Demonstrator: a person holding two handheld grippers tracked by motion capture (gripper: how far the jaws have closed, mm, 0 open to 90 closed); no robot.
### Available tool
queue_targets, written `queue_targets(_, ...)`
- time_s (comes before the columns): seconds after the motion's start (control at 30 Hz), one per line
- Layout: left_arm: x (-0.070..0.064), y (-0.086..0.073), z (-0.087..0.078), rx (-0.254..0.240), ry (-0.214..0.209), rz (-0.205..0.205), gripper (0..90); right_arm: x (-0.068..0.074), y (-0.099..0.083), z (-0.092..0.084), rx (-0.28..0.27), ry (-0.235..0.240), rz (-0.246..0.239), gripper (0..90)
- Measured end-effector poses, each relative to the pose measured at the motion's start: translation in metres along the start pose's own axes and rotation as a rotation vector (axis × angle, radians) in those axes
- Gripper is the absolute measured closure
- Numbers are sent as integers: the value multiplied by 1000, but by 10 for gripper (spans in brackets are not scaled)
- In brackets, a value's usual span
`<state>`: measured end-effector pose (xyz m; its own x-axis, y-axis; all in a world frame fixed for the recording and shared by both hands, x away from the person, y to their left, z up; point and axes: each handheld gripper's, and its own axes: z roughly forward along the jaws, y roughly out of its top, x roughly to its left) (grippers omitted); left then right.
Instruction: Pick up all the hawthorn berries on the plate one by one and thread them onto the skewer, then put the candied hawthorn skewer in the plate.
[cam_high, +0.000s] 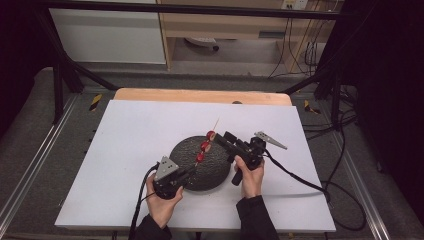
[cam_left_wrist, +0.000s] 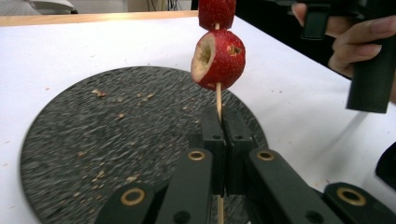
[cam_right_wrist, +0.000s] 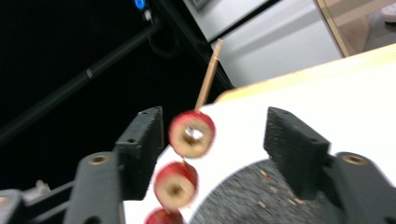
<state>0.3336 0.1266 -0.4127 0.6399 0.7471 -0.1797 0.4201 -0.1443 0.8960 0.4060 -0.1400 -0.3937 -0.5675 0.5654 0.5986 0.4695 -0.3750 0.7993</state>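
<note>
- On the white table (cam_high: 130, 150) sits a round, dark, bumpy plate (cam_high: 182, 150), near the front and close to the middle.
- Over that plate a thin wooden stick (cam_high: 215, 123) slants up and away from the person, with three red fruits on it.
- From the left gripper view, the left gripper (cam_left_wrist: 225, 122) has its two black jaws pressed together on the bottom part of the stick (cam_left_wrist: 218, 100), so the stick is pinched tight between them.
- Just above those jaws hangs the lowest red fruit (cam_left_wrist: 219, 58). It has a hole dug in its side, with pale flesh inside. A second red fruit (cam_left_wrist: 216, 11) sits right above it.
- Little crumbs lie on the plate (cam_left_wrist: 93, 135).
- From the right gripper view, the right gripper (cam_right_wrist: 215, 135) has its jaws apart, one on each side of the top red fruit (cam_right_wrist: 191, 133). The jaws do not touch the fruit.
- Below that fruit are the next fruit (cam_right_wrist: 175, 185) and then a bit of the lowest one. The bare tip of the stick (cam_right_wrist: 209, 74) pokes up past the top fruit.
- From the high view, the left gripper (cam_high: 187, 172) is at the near edge of the plate, and the right gripper (cam_high: 222, 137) comes in from the right side, beside the top fruit (cam_high: 210, 135).
- Each gripper is held by one hand.
</note>
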Motion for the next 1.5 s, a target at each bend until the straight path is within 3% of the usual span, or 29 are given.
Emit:
queue_targets(0.3, 16, 0, -9, 58, -17, 28, 886, -16, -4, -14, 186, -69, -147, 63)
queue_targets(0.5, 29, 9, -15, 96, -17, 46, 886, -29, -11, -28, 328, -111, -251, 13)
queue_targets(0.73, 40, 16, -16, 143, -5, 69, 886, -39, -20, -47, 425, -134, -343, 5)
queue_targets(1.1, 50, 29, -8, 219, -18, 83, 886, -55, -27, -78, 468, -144, -387, 6)
queue_targets(1.37, 51, 33, 5, 279, -5, 97, 886, -69, -35, -94, 510, -192, -388, 6)
queue_targets(1.5, 50, 31, 13, 325, 0, 102, 886, -69, -34, -97, 520, -205, -413, 6)
